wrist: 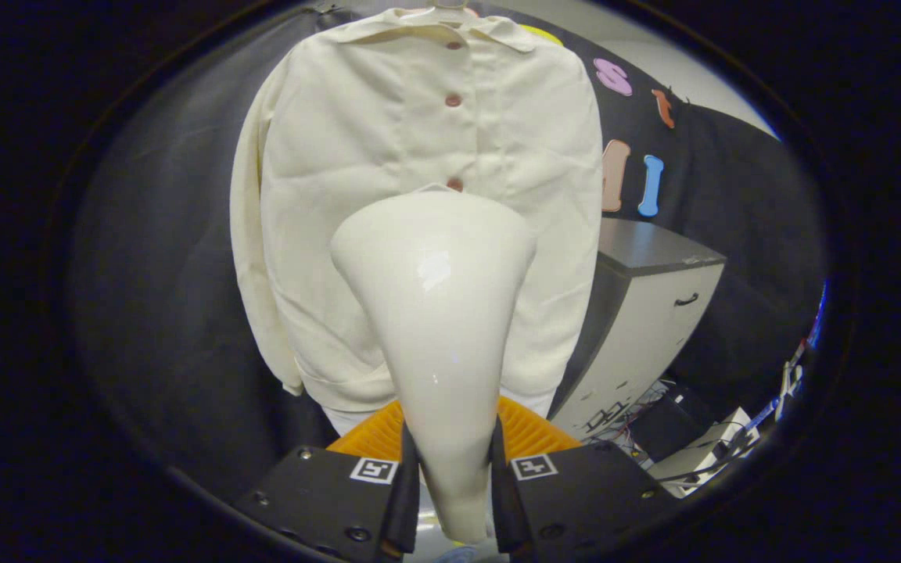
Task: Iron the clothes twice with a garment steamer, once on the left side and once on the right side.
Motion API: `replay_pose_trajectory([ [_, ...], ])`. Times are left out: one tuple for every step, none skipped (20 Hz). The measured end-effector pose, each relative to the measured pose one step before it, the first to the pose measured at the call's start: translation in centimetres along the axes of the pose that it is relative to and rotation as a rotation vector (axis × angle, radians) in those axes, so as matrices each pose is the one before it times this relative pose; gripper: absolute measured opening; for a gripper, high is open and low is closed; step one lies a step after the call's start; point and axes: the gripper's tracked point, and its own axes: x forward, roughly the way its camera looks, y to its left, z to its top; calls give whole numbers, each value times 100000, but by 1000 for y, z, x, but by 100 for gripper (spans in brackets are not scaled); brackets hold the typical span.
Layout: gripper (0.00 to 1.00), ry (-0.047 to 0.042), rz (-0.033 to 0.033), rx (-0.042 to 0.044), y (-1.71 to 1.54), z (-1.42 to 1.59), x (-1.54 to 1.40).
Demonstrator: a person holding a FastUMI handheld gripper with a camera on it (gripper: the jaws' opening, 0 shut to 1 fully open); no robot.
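Between the jaws: garment steamer (439,313), clamped on both sides | beyond: cream shirt (419,156) hanging

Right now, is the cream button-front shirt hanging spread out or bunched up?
Spread out: the cream button-front shirt hangs flat, buttoned, beyond the glossy white steamer that the gripper fingers clamp.

Cream steamer (435,313) before hanging cream shirt (419,141)

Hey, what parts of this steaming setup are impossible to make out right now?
Gripper view:
- Steamer, held between the hand-held gripper fingers: its steam face points away, toward the shirt.
- Cream shirt: lower middle is hidden behind the steamer.
- Hanger: cut off above the collar.
- Cables beside the cabinet: too small.
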Motion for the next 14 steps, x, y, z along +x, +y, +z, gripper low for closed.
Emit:
replay_pose_trajectory([
  [38, -1765, 62, 457, -144, 1118, -594],
  [38, -1453, -66, 1077, -648, 1243, -189],
  [38, -2241, 472, 1076, -780, 1340, -56],
  [38, -2325, -321, 2113, -740, 1804, 36],
  [38, -2354, -712, 1713, -750, 1384, 120],
  [38, -2265, 153, 1218, -565, 1622, 391],
  [38, -1248, 3, 1215, -460, 1175, 542],
  [38, -1575, -475, 796, -590, 1307, 367],
  [38, -1872, -530, 741, -654, 1211, 427],
  [38, -1200, -713, 774, -839, 1167, 402],
  [38, -1033, -763, 833, -836, 1106, 547],
  [38, -1305, -781, 694, -652, 1309, 672],
  [38, -941, -994, 981, -597, 1378, 742],
  [38, -521, -653, 610, -670, 1338, 857],
])
